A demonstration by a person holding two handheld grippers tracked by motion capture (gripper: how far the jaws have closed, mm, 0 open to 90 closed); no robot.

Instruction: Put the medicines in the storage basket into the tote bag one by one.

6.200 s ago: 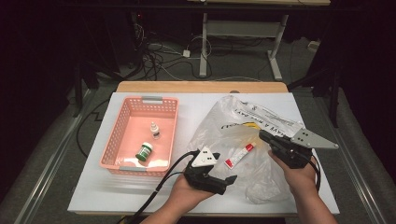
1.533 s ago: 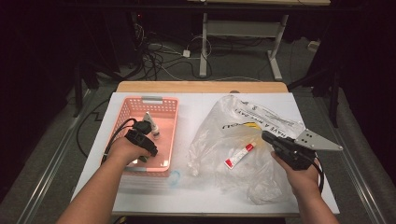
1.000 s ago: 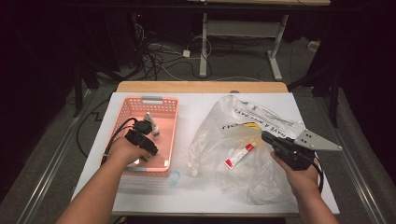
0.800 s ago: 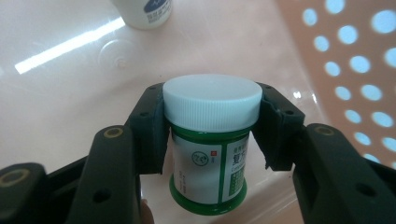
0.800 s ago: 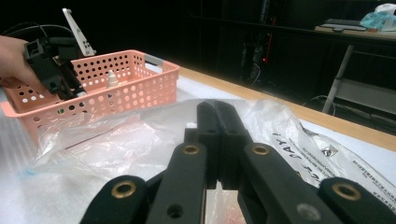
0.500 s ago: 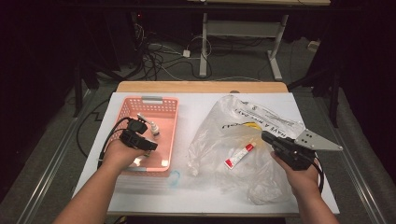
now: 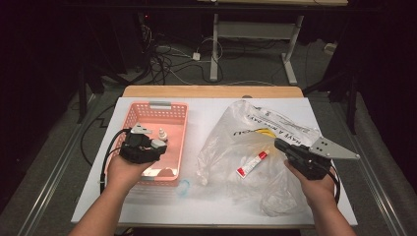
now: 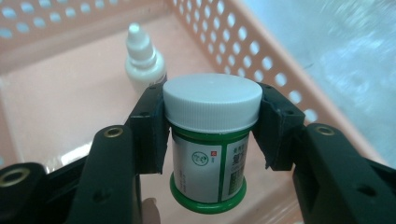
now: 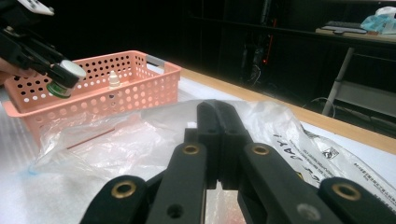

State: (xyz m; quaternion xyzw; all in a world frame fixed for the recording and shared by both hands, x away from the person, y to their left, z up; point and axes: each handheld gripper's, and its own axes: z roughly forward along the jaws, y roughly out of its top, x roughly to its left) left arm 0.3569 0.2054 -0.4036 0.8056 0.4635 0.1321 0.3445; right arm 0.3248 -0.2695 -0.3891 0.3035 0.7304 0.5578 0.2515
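Green jar: from the high view we note it held above the pink basket by the left gripper. Right gripper rests on the plastic bag.

Left gripper view: we find both jaws clamped on the white lid; dropper bottle stands behind.

Right gripper view: we record jaws closed together, holding nothing.

A small green jar with a ribbed white screw cap and a white printed label stood upright, lifted above the floor of the pink perforated basket, near a white dropper bottle standing on that floor behind it.
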